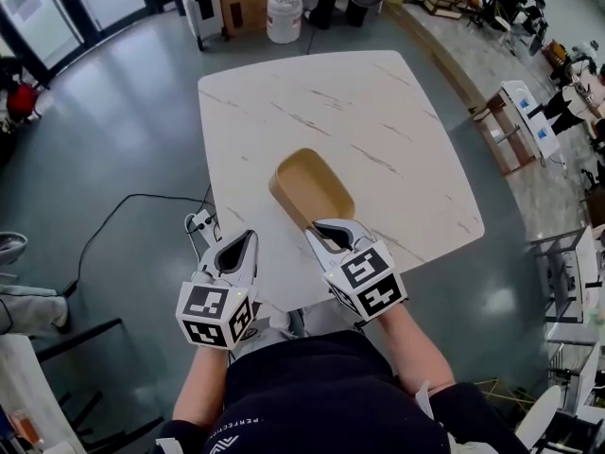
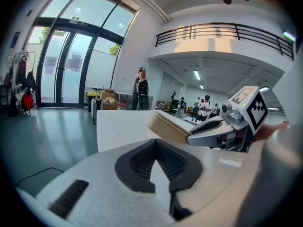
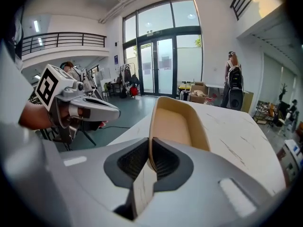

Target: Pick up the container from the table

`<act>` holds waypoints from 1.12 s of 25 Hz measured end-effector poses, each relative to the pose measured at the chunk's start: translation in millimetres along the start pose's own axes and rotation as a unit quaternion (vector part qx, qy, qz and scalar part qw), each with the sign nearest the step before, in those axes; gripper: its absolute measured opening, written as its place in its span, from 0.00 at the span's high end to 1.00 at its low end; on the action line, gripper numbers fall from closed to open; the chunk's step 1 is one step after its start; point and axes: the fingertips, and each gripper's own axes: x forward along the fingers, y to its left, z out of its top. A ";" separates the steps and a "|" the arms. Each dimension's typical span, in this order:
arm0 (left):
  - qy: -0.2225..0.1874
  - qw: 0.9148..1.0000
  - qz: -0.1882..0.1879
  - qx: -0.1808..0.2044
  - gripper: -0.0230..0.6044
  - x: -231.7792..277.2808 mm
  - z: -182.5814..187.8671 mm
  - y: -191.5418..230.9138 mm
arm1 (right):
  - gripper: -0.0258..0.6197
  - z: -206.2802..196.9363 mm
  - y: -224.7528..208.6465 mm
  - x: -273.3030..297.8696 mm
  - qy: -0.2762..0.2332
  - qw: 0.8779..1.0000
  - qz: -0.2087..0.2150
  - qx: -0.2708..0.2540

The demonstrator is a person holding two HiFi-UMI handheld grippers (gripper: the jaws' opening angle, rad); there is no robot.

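The container (image 1: 312,189) is a shallow tan oval tray, and it sits tilted over the near part of the white marble table (image 1: 378,121). My right gripper (image 1: 326,227) is shut on its near rim. In the right gripper view the rim (image 3: 152,126) runs between the dark pads of the right gripper (image 3: 150,157), and the tray (image 3: 176,122) stretches away above the tabletop. My left gripper (image 1: 248,238) hovers off the table's near left edge with its tips together and nothing held. The left gripper view shows the left gripper (image 2: 155,144) with the container (image 2: 166,126) and the right gripper (image 2: 191,138) to its right.
A black cable (image 1: 123,204) and a power strip (image 1: 198,223) lie on the grey floor left of the table. A water jug (image 1: 284,12) and boxes stand beyond the far edge. A low shelf (image 1: 515,126) stands to the right. A person (image 2: 141,86) stands far off by the glass doors.
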 end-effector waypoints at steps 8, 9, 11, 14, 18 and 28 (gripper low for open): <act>-0.013 1.000 -0.004 0.016 0.97 -28.9 -2.7 2.8 | 0.92 2.3 39.8 -17.4 -0.047 0.998 0.020 0.030; -0.013 1.000 -0.003 0.015 0.97 -33.2 -3.7 4.7 | 0.92 2.2 44.8 -18.8 -0.049 0.998 0.024 0.034; -0.014 1.000 0.000 0.012 0.97 -41.4 -5.1 8.7 | 0.92 2.3 53.9 -21.2 -0.054 0.997 0.034 0.041; -0.018 1.000 0.005 0.009 0.97 -50.5 -7.3 14.0 | 0.92 2.2 65.9 -22.2 -0.061 0.995 0.050 0.053; -0.022 1.000 0.007 0.007 0.97 -57.4 -10.5 17.3 | 0.92 3.9 78.1 -21.3 -0.072 0.992 0.068 0.074; -0.024 1.000 0.019 0.001 0.97 -64.4 -15.1 26.7 | 0.93 7.7 91.2 -19.6 -0.077 0.990 0.087 0.078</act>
